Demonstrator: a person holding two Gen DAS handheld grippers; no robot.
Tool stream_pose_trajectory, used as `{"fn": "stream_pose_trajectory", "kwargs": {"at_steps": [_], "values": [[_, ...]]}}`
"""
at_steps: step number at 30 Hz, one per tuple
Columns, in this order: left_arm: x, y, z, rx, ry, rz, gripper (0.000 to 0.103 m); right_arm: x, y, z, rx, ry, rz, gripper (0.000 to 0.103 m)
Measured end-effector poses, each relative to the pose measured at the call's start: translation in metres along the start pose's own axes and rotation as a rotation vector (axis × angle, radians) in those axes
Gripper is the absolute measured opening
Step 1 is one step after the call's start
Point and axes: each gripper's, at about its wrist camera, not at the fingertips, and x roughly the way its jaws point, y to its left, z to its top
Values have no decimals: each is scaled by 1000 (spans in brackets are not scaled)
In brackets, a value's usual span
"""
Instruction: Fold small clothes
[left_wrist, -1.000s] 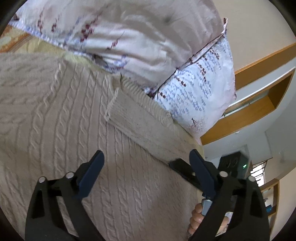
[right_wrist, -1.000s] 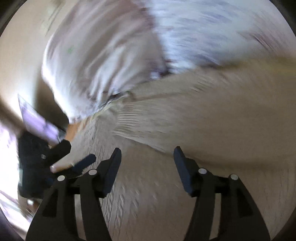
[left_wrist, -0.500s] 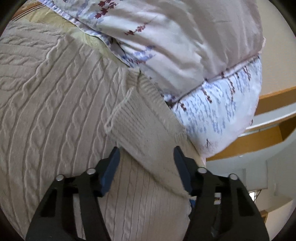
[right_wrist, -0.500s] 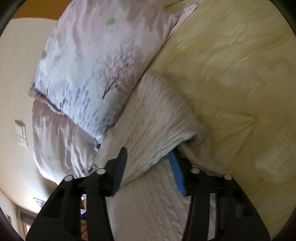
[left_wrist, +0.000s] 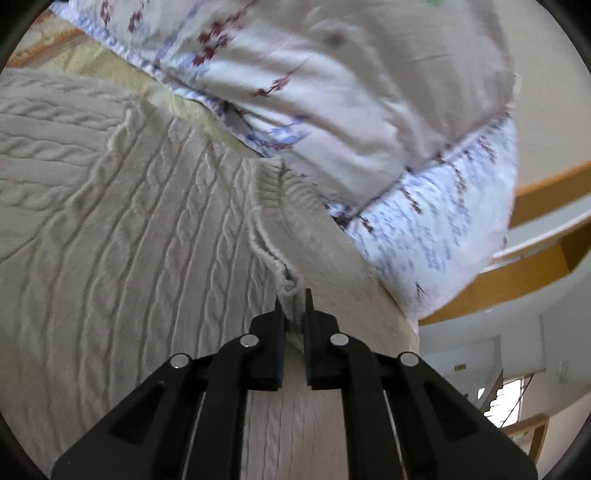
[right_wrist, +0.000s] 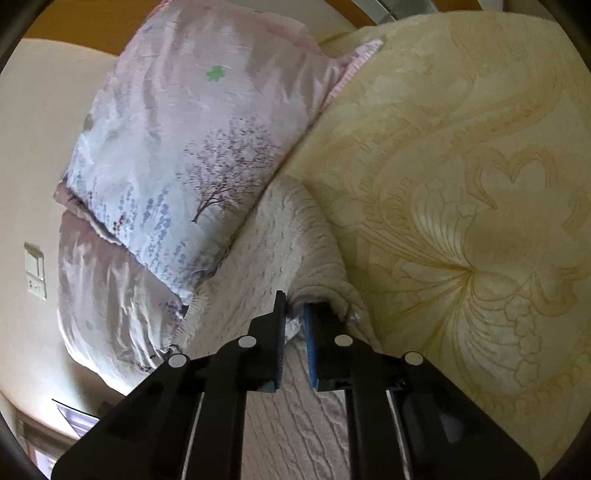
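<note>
A cream cable-knit sweater (left_wrist: 129, 229) lies spread on the bed, its ribbed edge (left_wrist: 273, 192) folded over near the pillows. My left gripper (left_wrist: 293, 299) is shut on the sweater's ribbed edge, pinching a small bunch of knit. In the right wrist view the same sweater (right_wrist: 280, 243) runs along the pillow. My right gripper (right_wrist: 293, 310) is shut on a fold of the sweater at its edge beside the yellow bedspread.
Two floral pillows (left_wrist: 332, 92) lie stacked against the sweater's far edge; they also show in the right wrist view (right_wrist: 177, 147). A yellow embossed bedspread (right_wrist: 461, 166) covers the bed on the right. A wooden headboard (left_wrist: 535, 266) and a wall switch (right_wrist: 35, 271) stand beyond.
Both grippers were open above the sweater. Both have since come down and closed on the sweater's edge, the left on the ribbed hem, the right on a fold.
</note>
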Motion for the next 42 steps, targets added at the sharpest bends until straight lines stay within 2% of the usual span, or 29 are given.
{"fn": "stream_pose_trajectory", "kwargs": {"at_steps": [5, 11, 13, 14, 15, 16, 17, 18, 19, 20, 24, 27, 29, 31, 34, 38, 42], "values": [[-22, 6, -22, 37, 15, 25, 7, -6, -3, -5, -19, -25, -28, 9], [-14, 15, -24, 76, 14, 108, 9, -1, 1, -16, -98, -30, -136, 9], [-15, 19, -24, 76, 18, 109, 11, -4, 7, -19, -134, -44, -171, 10], [-16, 19, -25, 73, 20, 105, 17, -7, 10, -20, -147, -52, -187, 15], [-20, 19, -25, 71, 21, 99, 30, -11, 14, -22, -165, -63, -196, 21], [-29, 20, -26, 71, 18, 84, 38, -14, 16, -23, -176, -73, -190, 34], [-35, 20, -27, 73, 10, 79, 54, -17, 20, -25, -188, -86, -190, 48], [-51, 21, -28, 80, -16, 77, 67, -21, 24, -28, -203, -103, -198, 56], [-61, 23, -30, 88, -39, 78, 70, -26, 29, -31, -230, -129, -200, 68], [-76, 26, -31, 99, -67, 74, 71, -29, 34, -35, -259, -146, -194, 68], [-137, 56, -33, 73, -203, 114, 73, -24, 54, -50, -355, -122, -148, 72], [-189, 99, -31, -22, -330, 201, 73, -10, 67, -64, -417, -58, -90, 74], [-209, 120, -28, -89, -382, 254, 70, 0, 76, -74, -458, -15, -51, 74], [-226, 144, -23, -159, -418, 287, 57, 6, 82, -83, -484, 19, -24, 74], [-237, 171, -13, -252, -433, 318, 50, 11, 89, -94, -510, 54, -9, 74], [-247, 196, -3, -359, -462, 275, 41, 13, 93, -103, -537, 66, -3, 74], [-260, 213, 10, -438, -520, 234, 40, 13, 94, -105, -548, 69, -1, 74]]}}
